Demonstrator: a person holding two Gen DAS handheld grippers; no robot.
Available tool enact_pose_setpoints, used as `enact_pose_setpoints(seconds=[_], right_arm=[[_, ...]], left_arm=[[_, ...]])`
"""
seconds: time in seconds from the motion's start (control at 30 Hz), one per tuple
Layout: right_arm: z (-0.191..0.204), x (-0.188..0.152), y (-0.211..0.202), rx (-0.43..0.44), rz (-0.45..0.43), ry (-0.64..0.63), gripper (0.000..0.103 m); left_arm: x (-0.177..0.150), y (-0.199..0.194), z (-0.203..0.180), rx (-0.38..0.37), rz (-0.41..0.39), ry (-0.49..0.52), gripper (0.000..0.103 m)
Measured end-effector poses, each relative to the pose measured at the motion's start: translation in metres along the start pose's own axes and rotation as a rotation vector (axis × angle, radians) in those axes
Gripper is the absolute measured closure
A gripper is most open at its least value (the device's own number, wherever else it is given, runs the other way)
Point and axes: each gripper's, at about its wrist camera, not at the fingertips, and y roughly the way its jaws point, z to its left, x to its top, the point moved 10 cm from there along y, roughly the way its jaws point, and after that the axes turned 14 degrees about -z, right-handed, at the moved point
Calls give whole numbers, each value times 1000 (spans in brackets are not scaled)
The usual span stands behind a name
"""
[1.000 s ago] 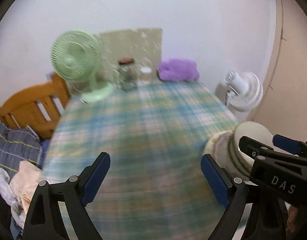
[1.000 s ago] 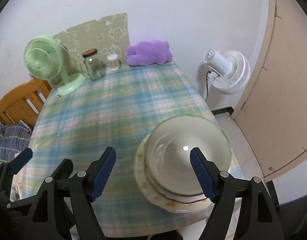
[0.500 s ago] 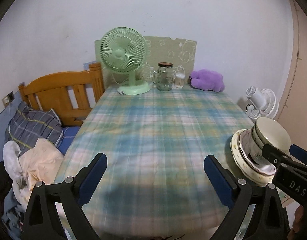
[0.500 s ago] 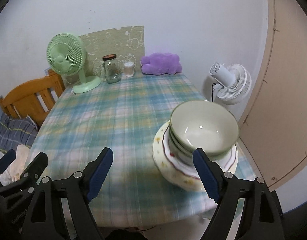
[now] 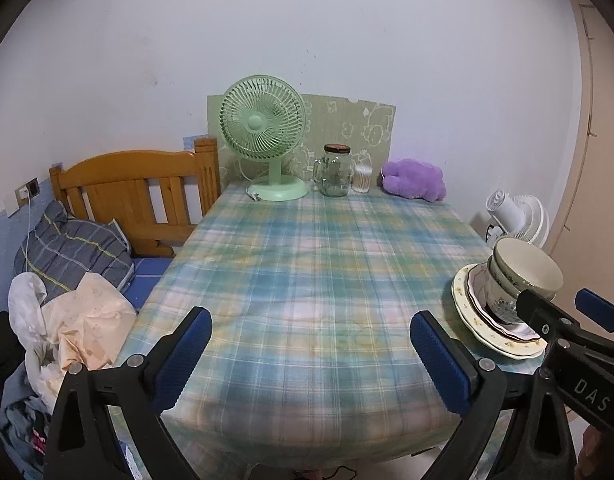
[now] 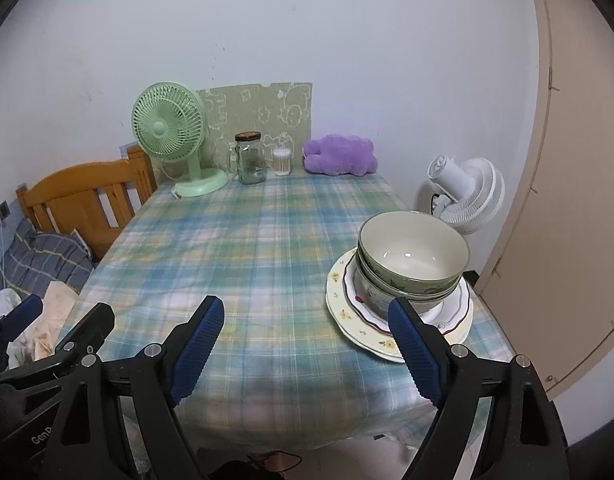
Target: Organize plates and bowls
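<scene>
The right gripper (image 6: 303,350) is nearer the stack, its jaws opening with nothing but tablecloth between them; the left gripper (image 5: 311,356) stands just as empty, its jaws opening too, over the bare middle of the near table edge. The landmark is the stack of dishes (image 6: 399,284) by the table's near right corner: at least 2 green-rimmed bowls (image 6: 413,254) nested upright on about 3 plates (image 6: 347,320). In the right wrist view the stack sits ahead of the right gripper and off to its right, so that only the right blue pad overlaps the plates' near edge, and whether it touches them I cannot tell. From the left gripper the stack lies well off to the right, beyond the right gripper's black frame. The stack is round with no long axis; what matters is its upright axis and the open bowl rim facing up. My judgement: the right gripper must shift rightward to straddle the top bowl's rim. The exact count of bowls and plates is hard to make out, and the plates' far edges are hidden behind the bowls.
</scene>
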Motion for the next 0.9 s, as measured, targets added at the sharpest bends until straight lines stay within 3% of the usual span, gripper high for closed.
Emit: enact_pose_setpoints(seconds=[0.9], right_arm=[[-16,3,-1,-20,-25,3,17]], left_arm=[[9,5,-12,0,-21,11,0]])
